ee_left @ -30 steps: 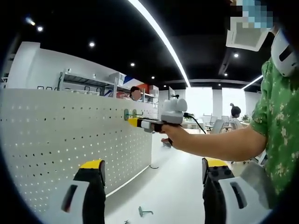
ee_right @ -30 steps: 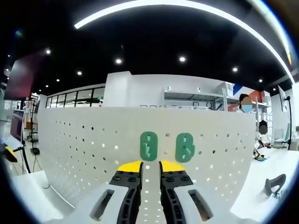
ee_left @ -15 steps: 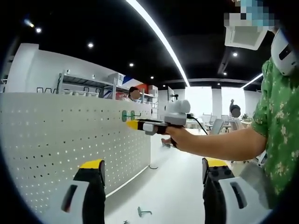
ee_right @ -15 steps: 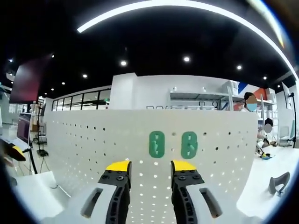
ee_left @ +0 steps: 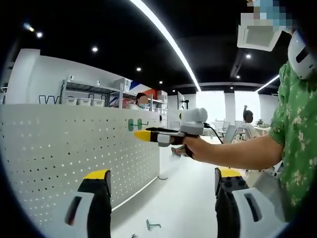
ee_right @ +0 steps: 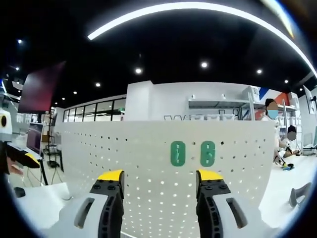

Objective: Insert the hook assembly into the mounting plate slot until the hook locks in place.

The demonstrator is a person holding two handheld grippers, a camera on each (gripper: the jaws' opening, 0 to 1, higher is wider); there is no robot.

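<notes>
The right gripper (ee_right: pixel 160 174) is spread wide with nothing between its jaws. Just beyond its tips, centred and slightly above, two green hooks (ee_right: pixel 193 153) sit side by side on the white pegboard (ee_right: pixel 99 148). The left gripper (ee_left: pixel 162 174) is also spread; a loose metal hook (ee_left: pixel 152 225) lies on the white table (ee_left: pixel 188 198) between its jaws.

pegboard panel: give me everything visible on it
The pegboard is a white upright panel, seemingly sheet metal, with a regular grid of small round holes. It stands on the white table. Two green hook pieces sit side by side near its top edge, also seen edge-on in the left gripper view. The right gripper, open, faces it without touching.
</notes>
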